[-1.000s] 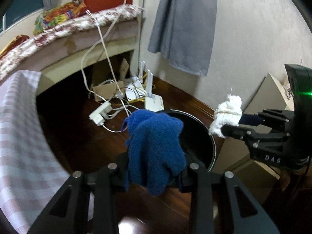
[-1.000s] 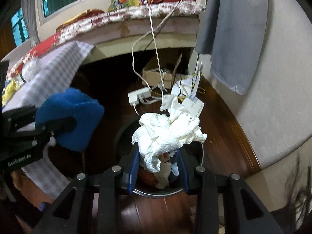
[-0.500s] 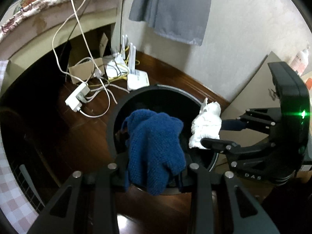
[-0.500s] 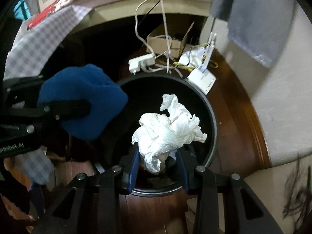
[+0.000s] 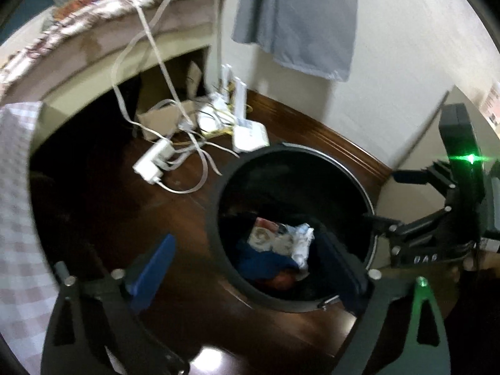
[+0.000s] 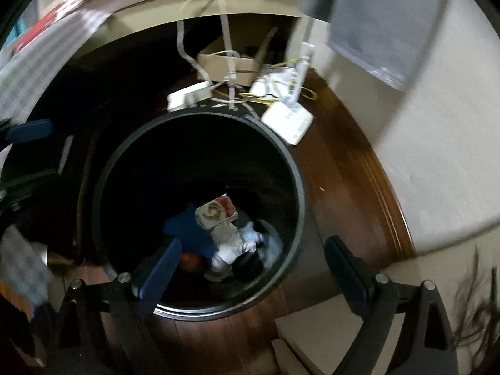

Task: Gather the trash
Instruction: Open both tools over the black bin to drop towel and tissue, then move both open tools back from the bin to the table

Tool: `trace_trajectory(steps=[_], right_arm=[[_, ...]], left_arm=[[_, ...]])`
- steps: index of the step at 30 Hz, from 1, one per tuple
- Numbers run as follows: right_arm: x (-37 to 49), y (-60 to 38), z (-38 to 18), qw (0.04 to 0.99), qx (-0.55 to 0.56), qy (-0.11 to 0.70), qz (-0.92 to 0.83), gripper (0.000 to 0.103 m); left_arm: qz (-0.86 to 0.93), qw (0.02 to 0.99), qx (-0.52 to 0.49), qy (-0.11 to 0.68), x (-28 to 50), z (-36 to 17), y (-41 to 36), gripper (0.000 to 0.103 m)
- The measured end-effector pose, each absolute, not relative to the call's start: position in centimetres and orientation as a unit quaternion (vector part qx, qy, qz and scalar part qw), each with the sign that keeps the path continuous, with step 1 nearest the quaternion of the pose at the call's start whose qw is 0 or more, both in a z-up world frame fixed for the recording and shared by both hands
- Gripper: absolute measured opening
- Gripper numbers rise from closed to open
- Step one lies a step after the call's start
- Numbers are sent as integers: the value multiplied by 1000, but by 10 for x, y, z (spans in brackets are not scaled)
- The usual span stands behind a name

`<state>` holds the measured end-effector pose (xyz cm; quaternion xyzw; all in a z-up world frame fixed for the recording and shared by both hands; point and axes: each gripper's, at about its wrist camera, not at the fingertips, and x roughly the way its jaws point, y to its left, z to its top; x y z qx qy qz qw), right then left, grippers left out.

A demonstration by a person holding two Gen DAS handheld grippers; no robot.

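The left gripper (image 5: 247,268) has just been opening, and its jaws now stand wide apart with nothing between them. Below and ahead of those jaws sits the black bin (image 5: 218,193), and the blue cloth (image 5: 265,262) lies at the bottom of it. The right gripper (image 6: 253,265) has just been opening too, jaws wide apart and bare. Straight under them, down in the bin, lies the white crumpled paper (image 6: 232,247), beside the blue cloth. So both bits of trash look dropped in. I think this part is done. Any more trash must be elsewhere; I see none here.
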<state>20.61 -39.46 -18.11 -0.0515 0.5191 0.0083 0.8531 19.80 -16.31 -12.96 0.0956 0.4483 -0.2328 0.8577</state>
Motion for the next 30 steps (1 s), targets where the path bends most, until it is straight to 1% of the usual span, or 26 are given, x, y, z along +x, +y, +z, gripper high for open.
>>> trace_trajectory(steps=[1, 3, 8, 17, 30], right_arm=[[206, -396, -177, 856, -48, 515, 1, 99], [203, -396, -163, 865, -40, 500, -11, 103], [190, -391, -130, 880, -31, 474, -24, 103], [166, -368, -86, 896, -12, 444, -18, 103], [152, -309, -33, 914, -30, 405, 19, 103]], left_arm=[[-227, 862, 92, 443, 196, -124, -160, 96], [-217, 870, 88, 433, 191, -116, -156, 99], [-200, 885, 86, 411, 182, -96, -148, 100], [-180, 903, 70, 384, 165, -59, -133, 100], [-142, 928, 49, 341, 145, -11, -81, 102]])
